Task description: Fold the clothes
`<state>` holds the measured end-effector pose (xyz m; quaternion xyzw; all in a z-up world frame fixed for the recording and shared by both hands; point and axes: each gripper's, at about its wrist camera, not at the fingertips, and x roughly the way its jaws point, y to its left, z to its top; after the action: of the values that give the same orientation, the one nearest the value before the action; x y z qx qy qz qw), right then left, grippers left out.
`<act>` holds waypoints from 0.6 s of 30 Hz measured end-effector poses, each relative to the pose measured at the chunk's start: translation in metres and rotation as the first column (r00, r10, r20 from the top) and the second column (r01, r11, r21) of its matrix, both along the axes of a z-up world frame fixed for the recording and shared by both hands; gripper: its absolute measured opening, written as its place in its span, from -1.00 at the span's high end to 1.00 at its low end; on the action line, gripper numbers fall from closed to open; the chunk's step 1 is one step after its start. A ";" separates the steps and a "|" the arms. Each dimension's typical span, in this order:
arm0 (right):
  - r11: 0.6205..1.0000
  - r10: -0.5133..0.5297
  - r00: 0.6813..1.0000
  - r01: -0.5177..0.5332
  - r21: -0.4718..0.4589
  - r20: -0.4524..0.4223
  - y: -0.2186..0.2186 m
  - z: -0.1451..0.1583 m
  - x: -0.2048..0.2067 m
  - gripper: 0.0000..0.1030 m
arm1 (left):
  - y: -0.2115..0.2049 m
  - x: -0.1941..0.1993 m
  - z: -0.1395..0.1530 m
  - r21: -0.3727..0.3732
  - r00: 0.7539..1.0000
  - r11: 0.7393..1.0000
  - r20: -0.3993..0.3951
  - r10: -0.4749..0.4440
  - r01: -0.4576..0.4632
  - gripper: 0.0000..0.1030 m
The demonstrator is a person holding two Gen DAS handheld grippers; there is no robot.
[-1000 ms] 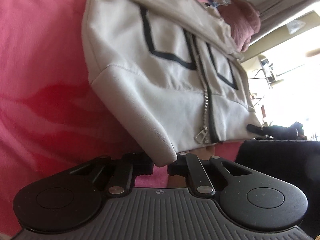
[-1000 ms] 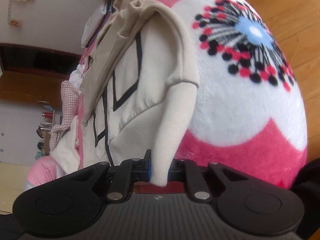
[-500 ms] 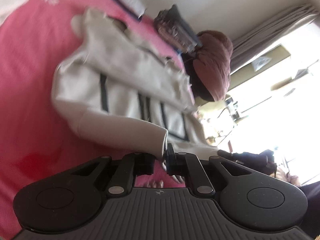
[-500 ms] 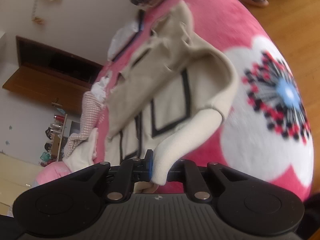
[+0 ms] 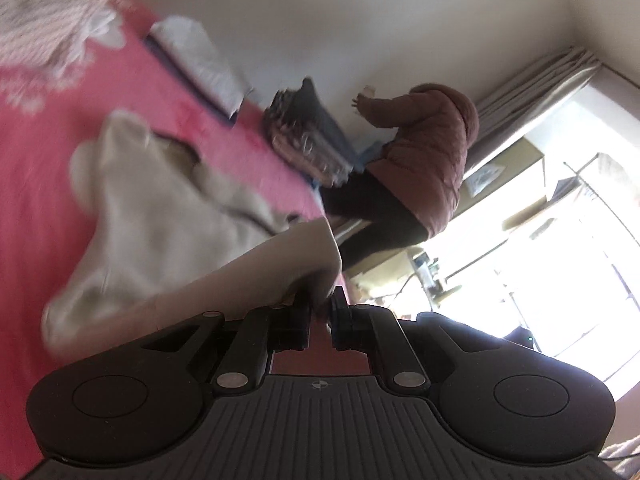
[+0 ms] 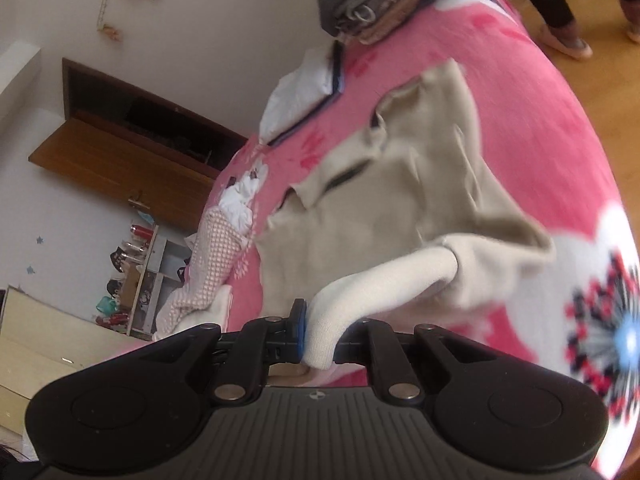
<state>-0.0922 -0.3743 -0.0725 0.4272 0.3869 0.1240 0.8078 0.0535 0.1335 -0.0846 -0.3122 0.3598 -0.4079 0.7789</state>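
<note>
Clamping jacket (image 6: 400, 208) cuffs: left hand-held gripper (image 5: 320, 320), right hand-held gripper (image 6: 318, 334); jacket front hidden, blurred.

One beige jacket (image 6: 404, 200) spread on one pink blanket (image 6: 532, 92) | two grippers, left (image 5: 320, 312) and right (image 6: 320, 328), one sleeve cuff each | one folded stack (image 6: 376, 4) far off | one white folded garment (image 6: 304, 96) | one checked pink garment (image 6: 216, 256) | one person in a brown coat (image 5: 432, 152) far right

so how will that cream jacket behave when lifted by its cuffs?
Probably floppy: the cream jacket sags and creases between the cuffs held by the right gripper and left gripper. Likely fairly heavy, the sleeves pulled taut. Ribbed cuffs look unlikely to slip.
</note>
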 end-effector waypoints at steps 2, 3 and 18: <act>1.000 0.013 1.000 -0.013 -0.026 0.007 -0.005 0.006 0.026 0.77 | -0.005 0.028 0.003 0.000 1.000 1.000 0.021 -0.001 0.001 0.89; 0.999 0.018 1.000 -0.018 -0.035 0.009 -0.007 0.008 0.039 0.77 | -0.008 0.043 0.003 0.015 0.999 1.000 0.039 0.000 -0.001 0.89; 0.956 -0.116 0.973 0.164 0.242 -0.199 -0.083 -0.127 0.239 0.70 | -0.052 0.230 -0.084 0.130 0.973 0.986 -0.190 0.131 -0.107 0.68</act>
<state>0.1467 -0.4578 -0.1994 0.5643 0.4085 0.0758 0.7134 0.2833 0.0813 -0.1683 -0.3251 0.4397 -0.3053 0.7796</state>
